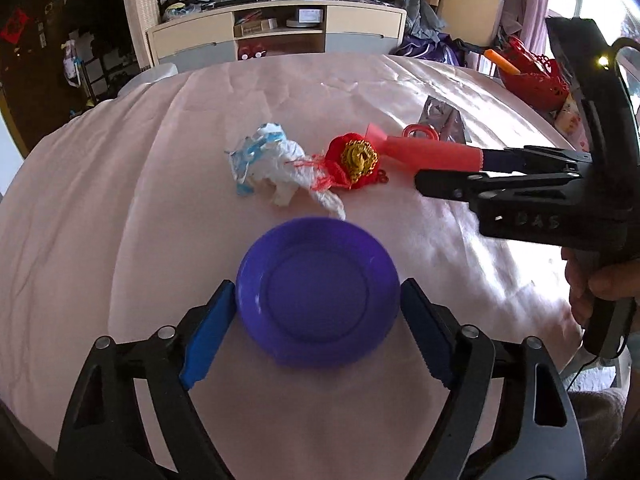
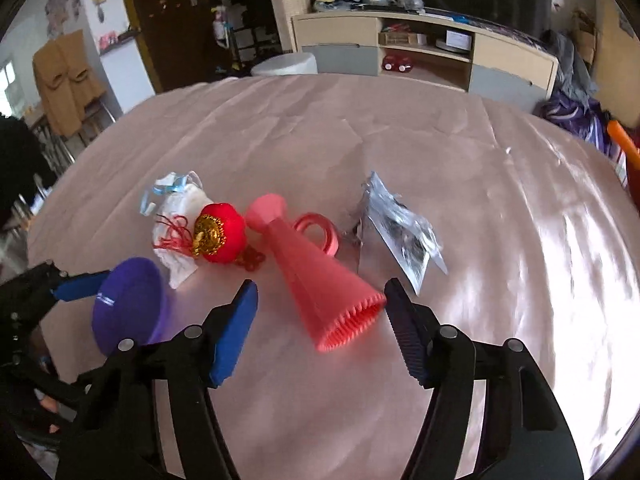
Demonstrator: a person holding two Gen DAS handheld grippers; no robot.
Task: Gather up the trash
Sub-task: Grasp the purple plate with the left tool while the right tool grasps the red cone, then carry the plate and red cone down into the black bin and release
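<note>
My left gripper [image 1: 318,300] is shut on a purple plastic bowl [image 1: 318,292] and holds it by its sides; the bowl [image 2: 128,306] shows tilted above the table in the right wrist view. My right gripper [image 2: 320,300] is open around the wide end of a pink pleated paper cone [image 2: 320,276]; whether it touches is unclear. The cone [image 1: 432,152] lies on the pink tablecloth [image 1: 120,200]. A crumpled white and blue wrapper [image 1: 272,168], a red and gold lantern ornament [image 1: 352,160], a red ring [image 2: 318,236] and a silver foil packet [image 2: 404,232] lie beside it.
A cream TV cabinet [image 1: 280,36] with clutter stands behind the table. A red basket [image 1: 536,72] and purple bags [image 1: 432,48] are at the far right. A white stool [image 2: 286,65] stands beyond the table's far edge.
</note>
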